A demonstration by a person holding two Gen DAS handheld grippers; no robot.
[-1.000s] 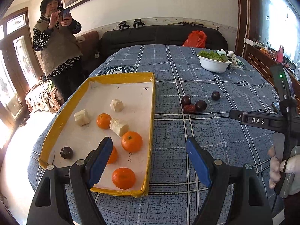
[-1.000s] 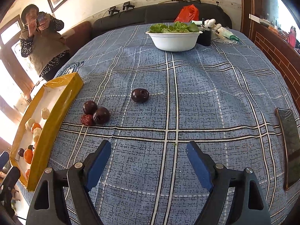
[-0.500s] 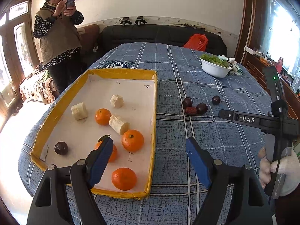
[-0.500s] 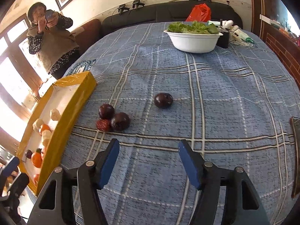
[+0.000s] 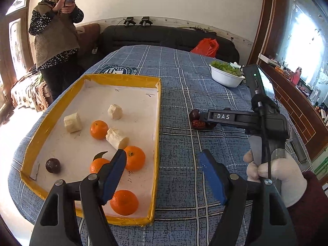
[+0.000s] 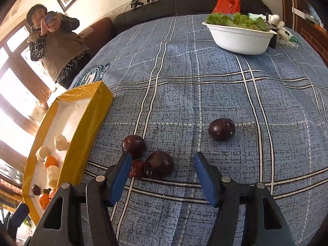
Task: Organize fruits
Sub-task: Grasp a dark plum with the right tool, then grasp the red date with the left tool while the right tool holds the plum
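A yellow-rimmed white tray (image 5: 158, 123) holds several mandarins (image 5: 134, 157), three banana pieces (image 5: 72, 122) and one dark round fruit (image 5: 52, 165). My left gripper (image 5: 162, 153) hovers over the tray's near right corner; its jaws are closing with nothing between them. On the blue checked cloth lie three dark fruits (image 6: 133, 146) (image 6: 158, 165) (image 6: 221, 129) and a red date (image 6: 136, 169). My right gripper (image 6: 162, 155) is open, tilted down, with the nearest dark fruit just ahead between its fingertips, untouched. One of its fingers (image 5: 223, 116) hides part of that cluster in the left wrist view.
A white bowl of lettuce (image 6: 238, 41) stands at the far right of the table. A person (image 6: 55, 49) with a phone stands beyond the tray's far left side. A red bag (image 6: 226, 3) lies on the dark sofa behind. A gloved hand (image 5: 276, 176) grips the right tool.
My right gripper has moved forward and left up to the cluster of dark fruits, and its jaws have narrowed. The left gripper has tilted a little and its jaws have narrowed slightly.
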